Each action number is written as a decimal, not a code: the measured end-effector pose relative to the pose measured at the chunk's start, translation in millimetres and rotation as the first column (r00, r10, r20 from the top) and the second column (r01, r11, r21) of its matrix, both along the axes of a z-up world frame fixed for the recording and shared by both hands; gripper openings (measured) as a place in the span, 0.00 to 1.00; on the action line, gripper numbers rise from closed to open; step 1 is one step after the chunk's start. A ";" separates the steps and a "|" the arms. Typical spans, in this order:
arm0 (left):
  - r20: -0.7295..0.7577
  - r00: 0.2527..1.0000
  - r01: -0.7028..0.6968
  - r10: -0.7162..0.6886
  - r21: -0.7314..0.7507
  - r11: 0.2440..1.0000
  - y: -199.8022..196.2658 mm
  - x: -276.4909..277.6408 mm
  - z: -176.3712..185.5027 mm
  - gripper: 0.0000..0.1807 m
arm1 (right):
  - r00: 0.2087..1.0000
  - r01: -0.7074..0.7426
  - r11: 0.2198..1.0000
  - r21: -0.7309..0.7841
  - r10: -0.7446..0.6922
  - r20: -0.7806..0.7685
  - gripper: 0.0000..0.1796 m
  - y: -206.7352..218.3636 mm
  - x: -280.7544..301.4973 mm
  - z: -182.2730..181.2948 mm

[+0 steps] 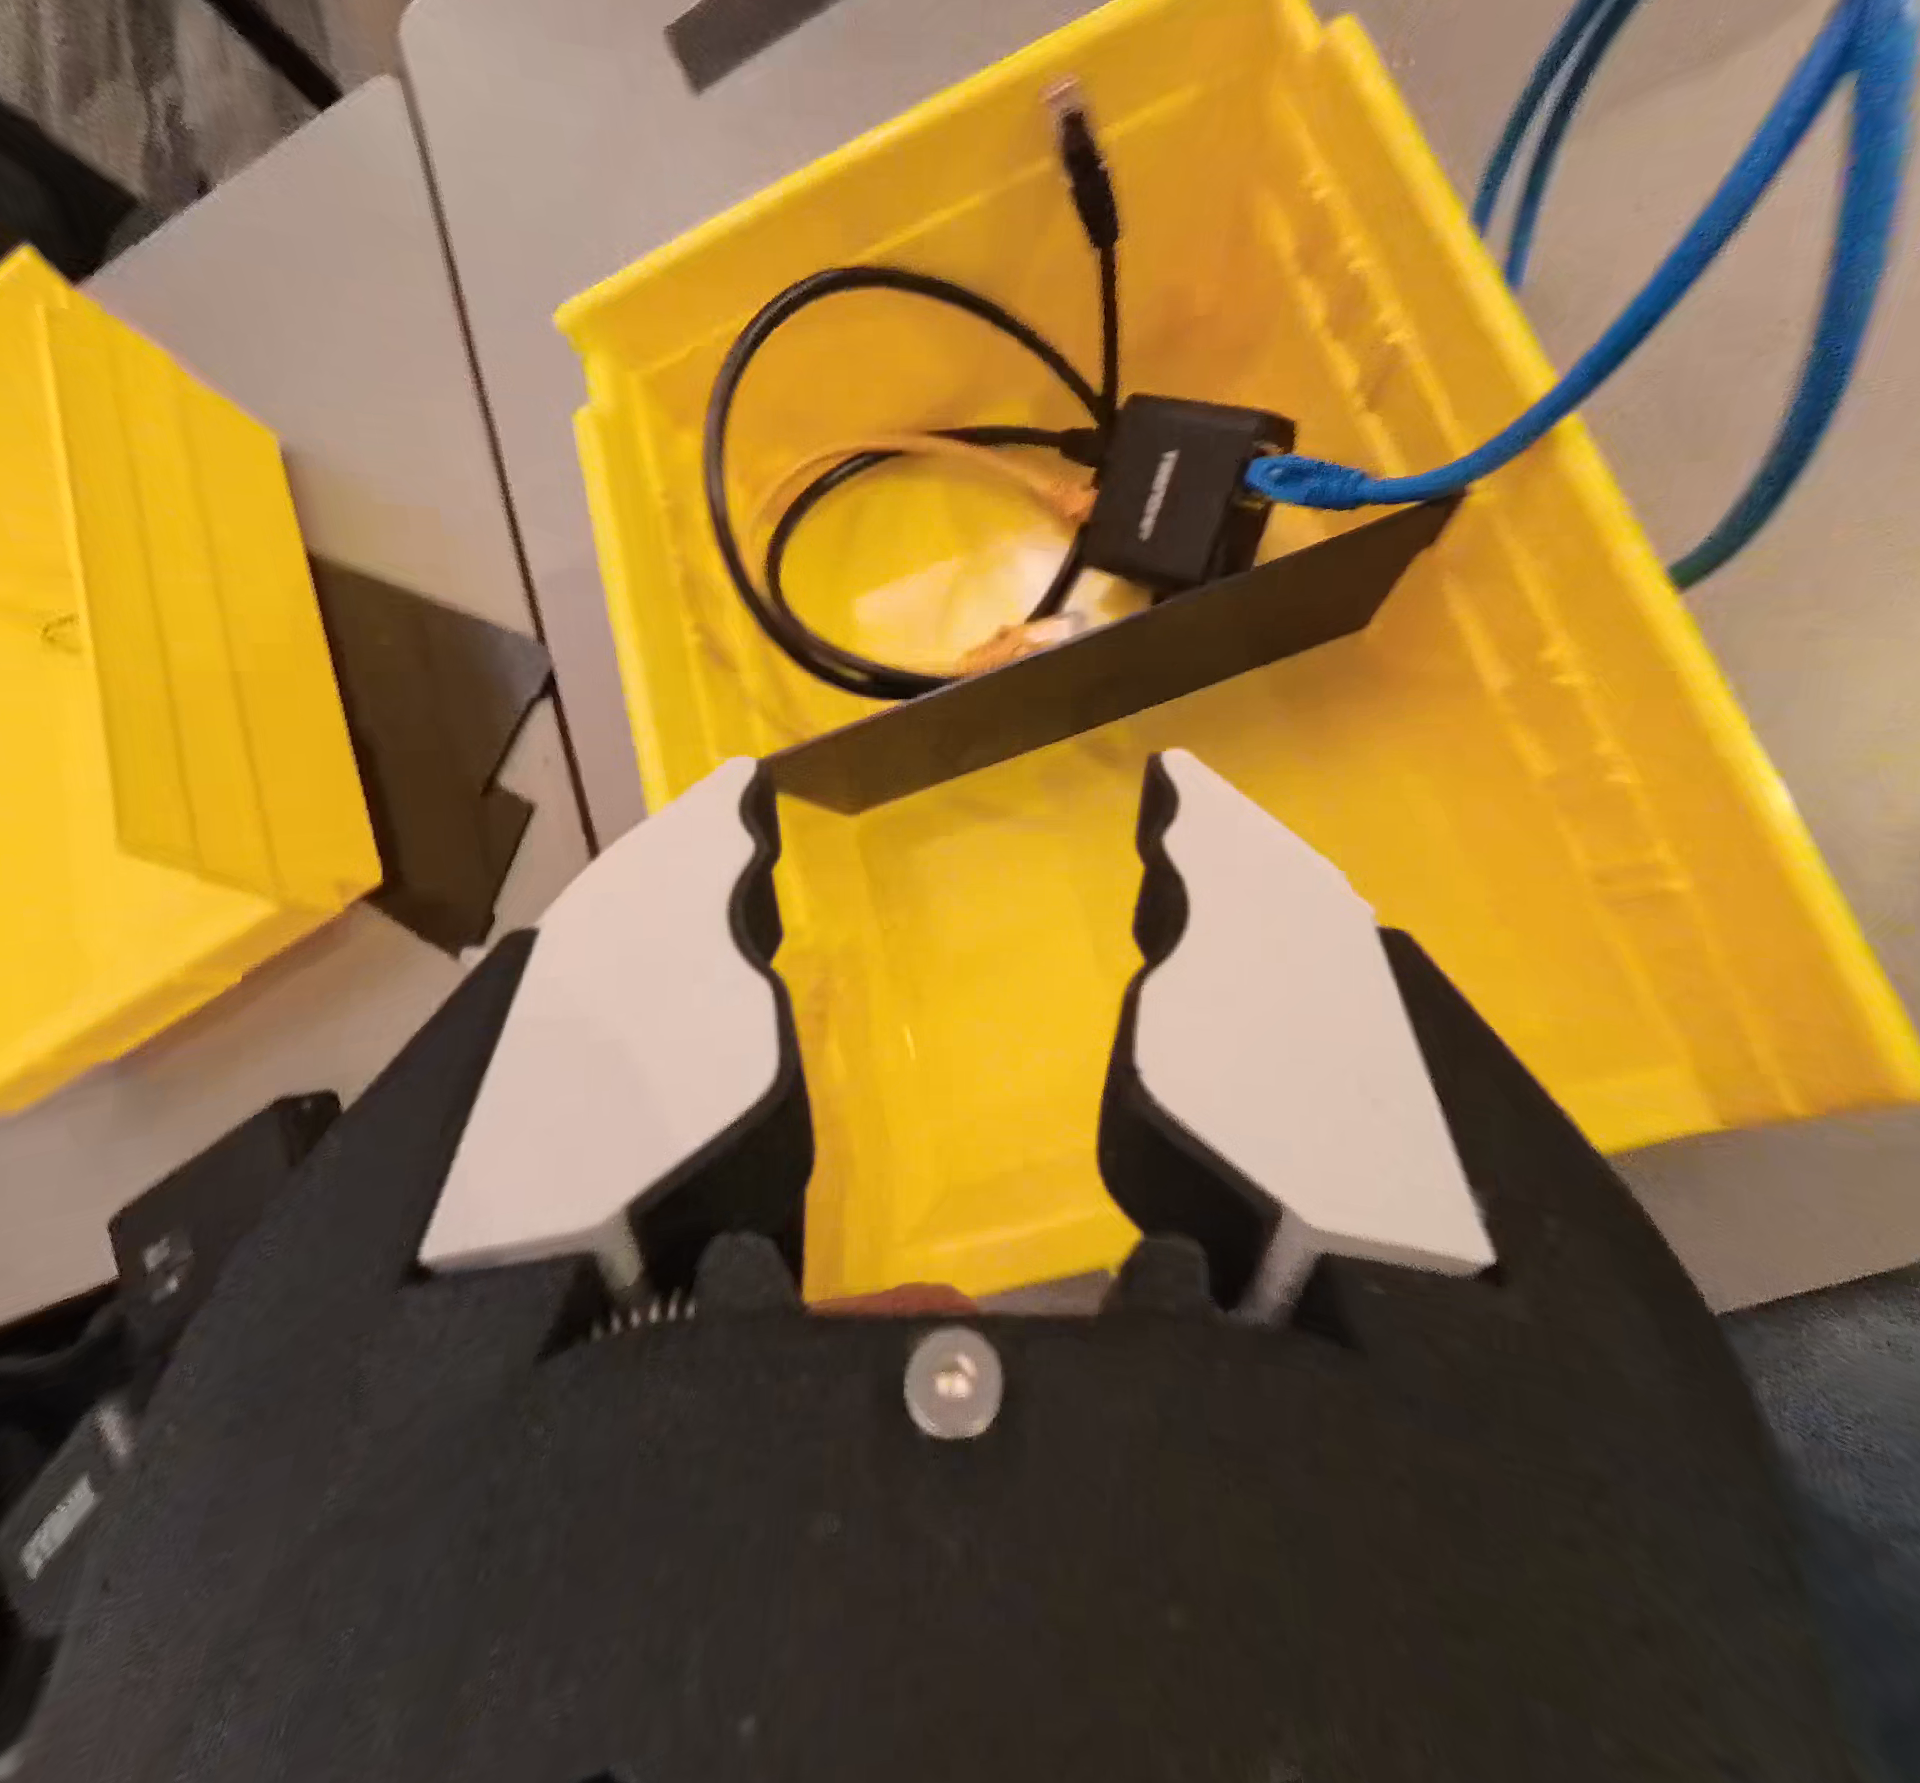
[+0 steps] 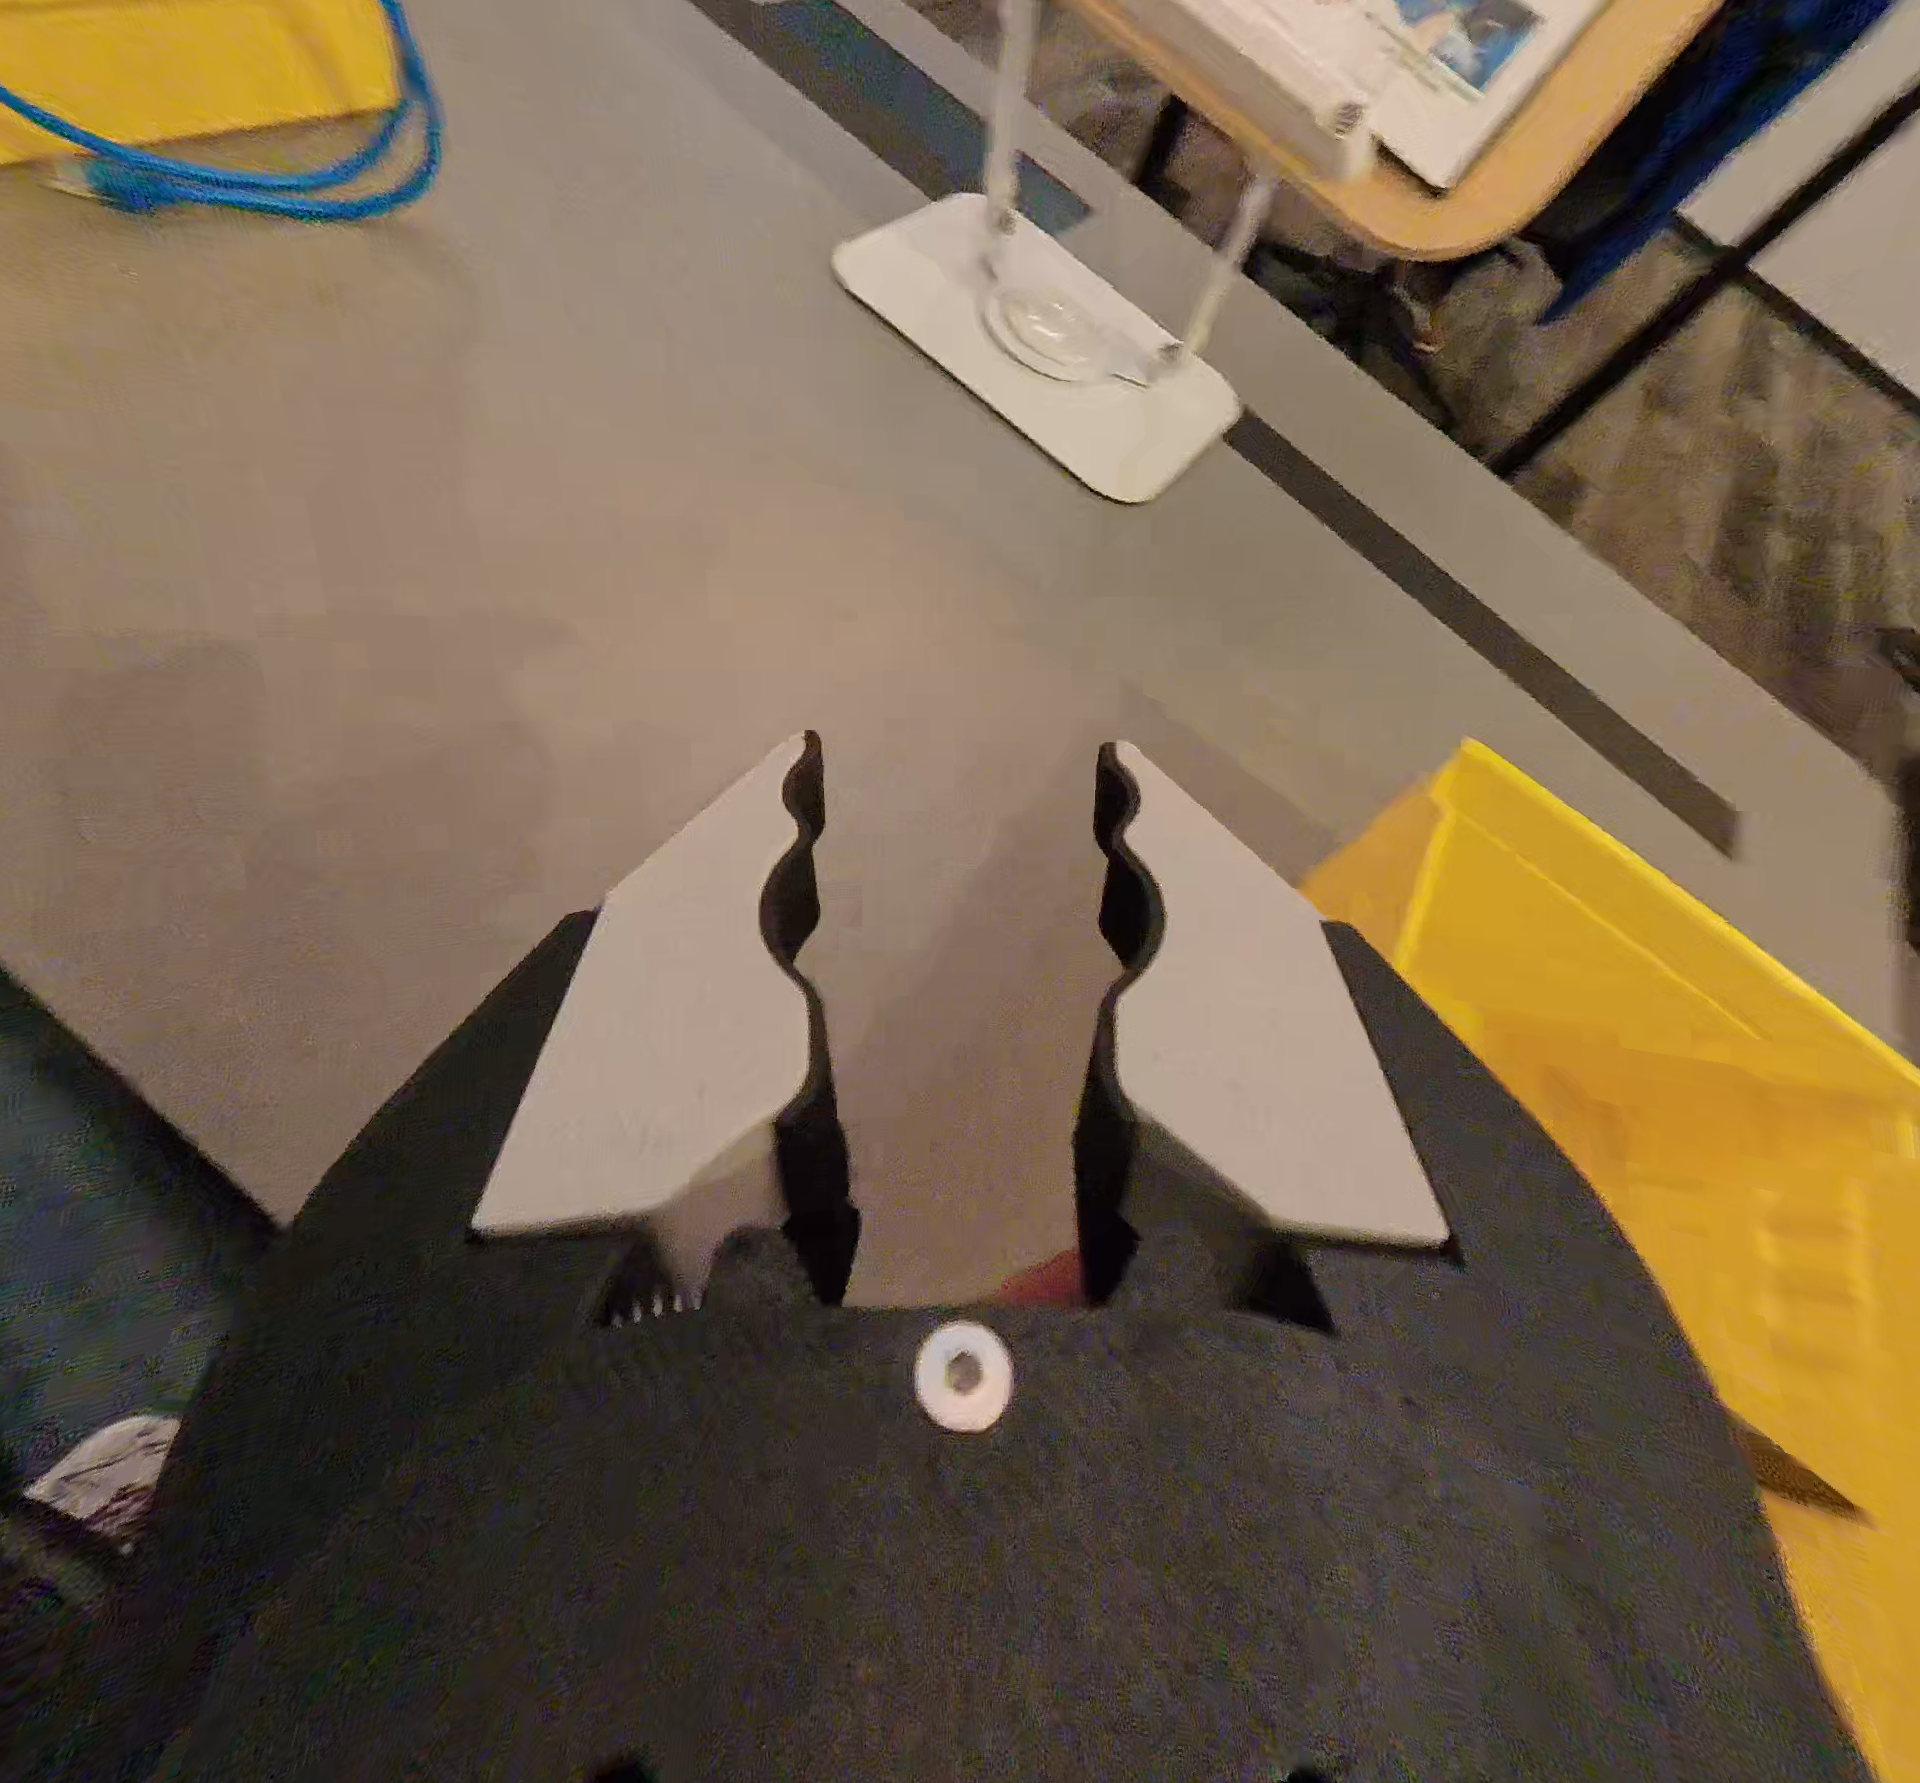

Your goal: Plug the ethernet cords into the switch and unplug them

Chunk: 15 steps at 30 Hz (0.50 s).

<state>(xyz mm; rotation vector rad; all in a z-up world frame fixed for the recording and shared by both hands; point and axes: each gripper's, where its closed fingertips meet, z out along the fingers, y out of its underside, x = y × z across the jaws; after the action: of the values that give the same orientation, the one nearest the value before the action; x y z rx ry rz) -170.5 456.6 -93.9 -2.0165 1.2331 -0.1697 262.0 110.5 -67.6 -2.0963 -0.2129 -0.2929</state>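
A grey counter with black tape strips stands on mottled grey carpet. At its far edge a clear stand holds a tilted wooden board bearing printed sheets. The light is warm.

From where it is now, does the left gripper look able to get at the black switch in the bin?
Probably yes. The left gripper is open over the yellow bin, but a black divider stands between it and the switch, so it would likely have to go over it.
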 end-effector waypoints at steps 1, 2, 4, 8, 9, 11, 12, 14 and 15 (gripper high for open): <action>-0.029 0.999 0.042 -0.042 -0.002 0.999 -3.8 14.0 -1.1 0.38 | 0.996 -0.071 0.997 -0.009 0.071 -0.055 0.31 9.9 -18.2 -8.6; -0.050 0.996 0.078 -0.077 -0.002 0.997 -5.1 26.8 -3.2 0.39 | 0.988 -0.117 0.993 -0.022 0.114 -0.102 0.34 18.8 -31.3 -18.9; -0.074 0.986 0.148 -0.151 -0.037 0.988 -4.0 52.5 -11.7 0.41 | 0.978 -0.164 0.985 -0.050 0.156 -0.139 0.37 34.4 -44.6 -41.5; -0.175 0.939 0.270 -0.296 -0.157 0.950 5.9 84.5 -38.8 0.43 | 0.950 -0.251 0.961 -0.112 0.222 -0.221 0.37 51.9 -63.8 -83.8; -0.191 0.923 0.298 -0.334 -0.193 0.935 8.2 88.9 -45.5 0.43 | 0.941 -0.270 0.957 -0.104 0.240 -0.241 0.37 54.2 -69.2 -87.3; -0.200 0.895 0.335 -0.399 -0.288 0.897 9.6 94.9 -57.0 0.43 | 0.933 -0.288 0.952 -0.101 0.254 -0.255 0.36 55.9 -74.6 -92.6; -0.198 0.880 0.358 -0.432 -0.323 0.876 10.2 98.2 -61.5 0.42 | 0.932 -0.291 0.951 -0.101 0.258 -0.254 0.36 55.9 -75.4 -94.2; -0.209 0.849 0.388 -0.486 -0.378 0.841 12.4 101.9 -70.1 0.39 | 0.929 -0.292 0.952 -0.093 0.260 -0.262 0.36 55.7 -75.0 -95.6; -0.214 0.830 0.401 -0.516 -0.415 0.817 11.9 102.8 -74.5 0.38 | 0.925 -0.294 0.951 -0.091 0.260 -0.276 0.35 55.2 -74.9 -96.8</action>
<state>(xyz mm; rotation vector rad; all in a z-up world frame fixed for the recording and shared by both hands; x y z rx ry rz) -67.7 468.5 -168.3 -2.0503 2.0284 -0.3335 187.1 165.8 -164.3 -2.1746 -0.3753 0.1727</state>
